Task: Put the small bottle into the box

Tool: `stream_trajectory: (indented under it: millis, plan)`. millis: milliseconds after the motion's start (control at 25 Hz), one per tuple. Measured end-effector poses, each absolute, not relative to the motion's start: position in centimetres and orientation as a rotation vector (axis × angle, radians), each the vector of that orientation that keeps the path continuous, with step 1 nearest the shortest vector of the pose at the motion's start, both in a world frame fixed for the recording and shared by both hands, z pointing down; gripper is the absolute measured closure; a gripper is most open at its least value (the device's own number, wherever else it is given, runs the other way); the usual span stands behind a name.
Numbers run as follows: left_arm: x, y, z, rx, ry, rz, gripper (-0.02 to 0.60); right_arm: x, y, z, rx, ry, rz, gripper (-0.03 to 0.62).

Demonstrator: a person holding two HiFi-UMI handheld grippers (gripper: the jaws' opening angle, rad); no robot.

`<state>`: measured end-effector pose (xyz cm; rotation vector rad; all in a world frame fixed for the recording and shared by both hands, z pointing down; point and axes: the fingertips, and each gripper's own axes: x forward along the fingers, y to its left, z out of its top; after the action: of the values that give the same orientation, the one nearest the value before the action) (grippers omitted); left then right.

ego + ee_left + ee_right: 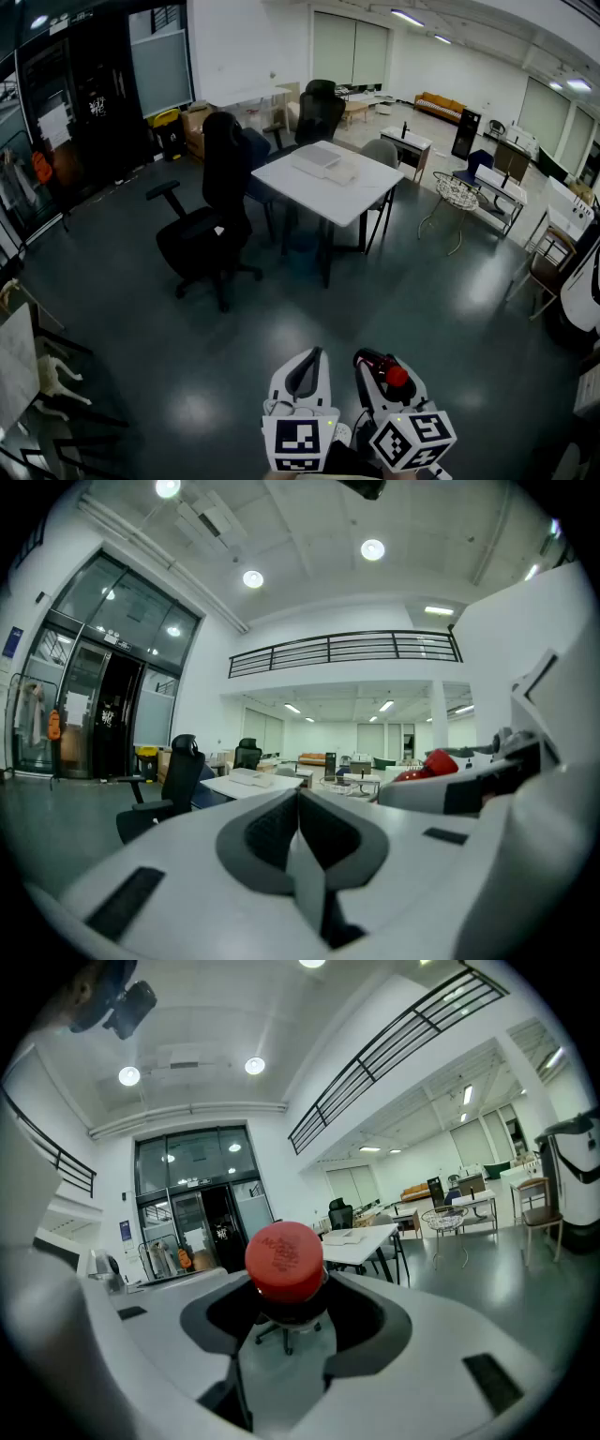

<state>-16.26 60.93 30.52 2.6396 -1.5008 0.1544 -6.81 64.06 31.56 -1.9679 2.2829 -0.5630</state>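
One round, red-capped small bottle (284,1258) fills right claw (287,1316).

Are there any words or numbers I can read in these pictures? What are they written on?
Nothing is clear enough to quote.
Small bottle, on its red cap: raised letters, too blurred to read.
Black door: white marks, too small to read.
Blue sign beside the doorway: too small to read.
Marker cubes: black-and-white square patterns only, no words.
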Motion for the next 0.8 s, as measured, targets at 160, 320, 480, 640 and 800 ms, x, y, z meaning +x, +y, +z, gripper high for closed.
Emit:
stream_trajectory:
  millis: [160,320,480,640,800]
  plan:
    - [-16.5,61.0,30.7,2.677,-1.500,0.179,0.561,-7.1,64.2,31.5,-1.966,2.284,-0.568,0.367]
    - [-17.0,61.4,30.7,2.649,-1.495,0.169,0.561,-7.6,64.5,31.7,-1.969,2.282,-0.570,0.367]
    - [-18.0,61.7,30.7,2.647,-1.503,0.167,0.561,-8.2,64.7,31.9,-1.966,2.268,-0.586,0.367]
    - [-19.1,62.0,31.3,2.663,-1.507,0.187,0.561,-9.0,65.1,32.1,-1.968,2.262,-0.594,0.367]
    - [-19.9,61.9,32.1,2.648,-1.507,0.207,0.561,-9.7,65.1,32.9,-1.966,2.265,-0.622,0.367]
